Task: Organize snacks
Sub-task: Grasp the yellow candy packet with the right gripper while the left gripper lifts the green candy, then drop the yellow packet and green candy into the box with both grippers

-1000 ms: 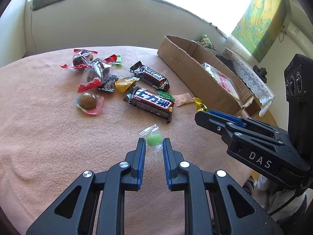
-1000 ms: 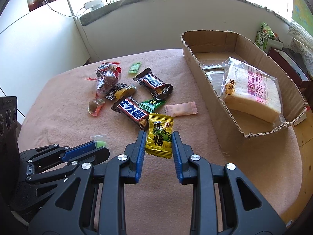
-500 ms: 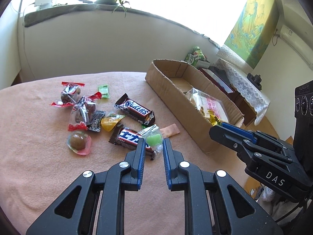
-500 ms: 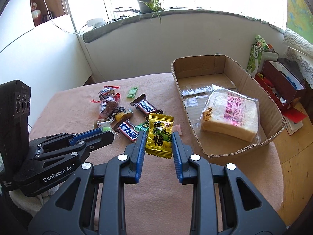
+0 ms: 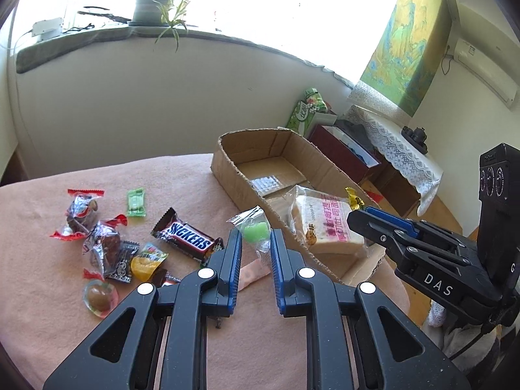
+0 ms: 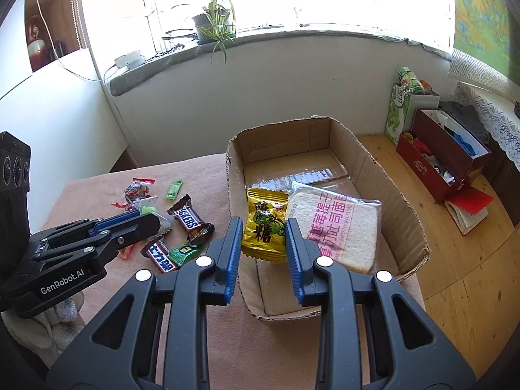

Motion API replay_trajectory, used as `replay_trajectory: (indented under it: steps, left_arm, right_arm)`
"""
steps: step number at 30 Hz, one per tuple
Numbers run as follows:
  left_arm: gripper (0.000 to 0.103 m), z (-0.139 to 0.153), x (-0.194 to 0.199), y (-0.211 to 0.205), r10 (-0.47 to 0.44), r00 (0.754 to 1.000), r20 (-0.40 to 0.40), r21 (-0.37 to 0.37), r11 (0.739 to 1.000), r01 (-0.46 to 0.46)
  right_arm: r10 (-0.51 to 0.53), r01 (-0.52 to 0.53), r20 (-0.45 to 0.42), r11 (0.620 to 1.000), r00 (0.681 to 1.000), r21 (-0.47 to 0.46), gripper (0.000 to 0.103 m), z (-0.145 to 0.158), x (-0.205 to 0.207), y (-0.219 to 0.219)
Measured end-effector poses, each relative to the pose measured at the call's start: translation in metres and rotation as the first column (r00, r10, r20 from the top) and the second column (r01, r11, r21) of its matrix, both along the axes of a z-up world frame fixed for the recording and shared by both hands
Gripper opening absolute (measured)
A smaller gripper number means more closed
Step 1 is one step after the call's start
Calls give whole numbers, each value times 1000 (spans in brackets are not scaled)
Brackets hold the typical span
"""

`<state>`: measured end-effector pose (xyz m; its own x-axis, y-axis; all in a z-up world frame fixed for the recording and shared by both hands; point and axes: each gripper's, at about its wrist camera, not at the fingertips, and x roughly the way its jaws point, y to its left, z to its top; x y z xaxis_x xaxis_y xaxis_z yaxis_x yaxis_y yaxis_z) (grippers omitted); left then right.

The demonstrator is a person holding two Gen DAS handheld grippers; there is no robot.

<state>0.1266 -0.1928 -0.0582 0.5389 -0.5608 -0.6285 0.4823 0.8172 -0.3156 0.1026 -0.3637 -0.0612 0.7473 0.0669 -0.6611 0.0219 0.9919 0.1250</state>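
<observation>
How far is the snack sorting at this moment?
Done: only the bread lies in the box. In hand: the right hand-held gripper holds a yellow candy over the box; the left hand-held gripper holds a green candy beside it. Left: the Snickers and several other sweets on the cloth.

1. Left tool [image 5: 255,243]: black plastic arms, blue ribbed pads, silver rivets, "GenRobot.AI" printed in white.
2. Right tool [image 6: 264,237]: same black-and-blue build, white "DAS" lettering, black three-lens box.
</observation>
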Motion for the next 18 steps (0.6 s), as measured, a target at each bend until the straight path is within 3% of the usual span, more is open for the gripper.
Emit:
replay_trajectory:
  steps: [18]
  left_arm:
    - [16,2,48,-54,-37,999,3,29,999,37]
  right_arm:
    - [-51,50,-36,999,998,-19,28,-3,70,-59]
